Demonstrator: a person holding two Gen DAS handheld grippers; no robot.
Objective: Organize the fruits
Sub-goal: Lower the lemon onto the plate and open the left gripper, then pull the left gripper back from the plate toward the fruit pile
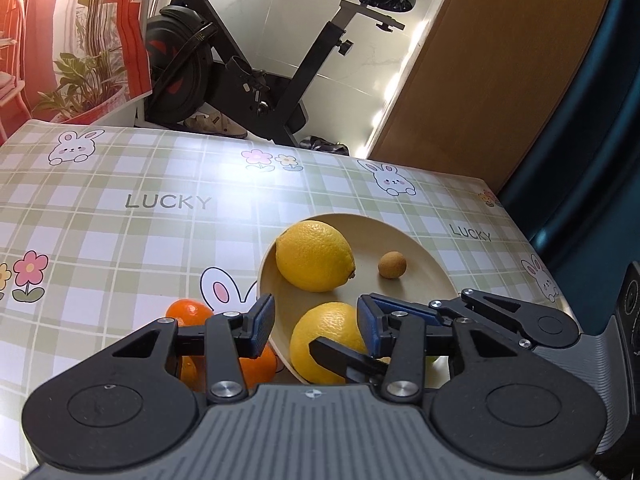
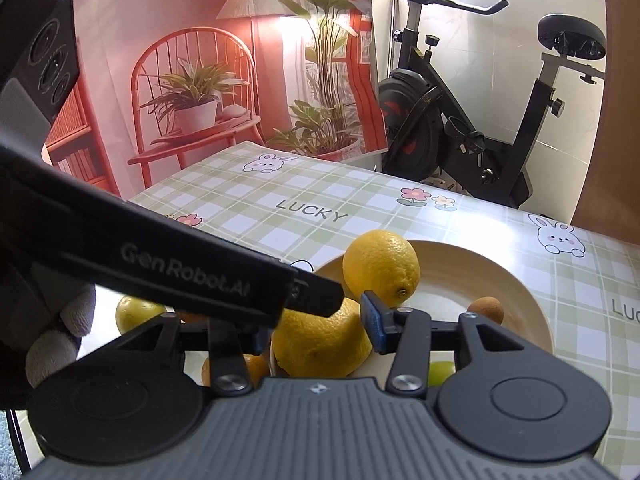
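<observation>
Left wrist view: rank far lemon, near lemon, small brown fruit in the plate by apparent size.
1. Far lemon and near lemon: look about alike; the near one is partly hidden behind gripper fingers and closer to the camera, so no ranking between them.
2. Small brown fruit: clearly smallest.

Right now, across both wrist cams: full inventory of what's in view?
lemon: 2, yellow, both in the plate, far and near
small round fruit: 1, brown, in the plate
orange: at least 2, orange, on the cloth left of the plate
green fruit: 2, yellow-green, on the cloth at the plate's near side
plate: 1, beige, on the table
tablecloth: 1, green plaid with bunnies
exercise bike: 1, black, behind the table
backdrop: 1, red, behind the table
gloved hand: 1, white, holds the left gripper
left gripper: open, above the near lemon
right gripper: around the near lemon, grip unclear
</observation>
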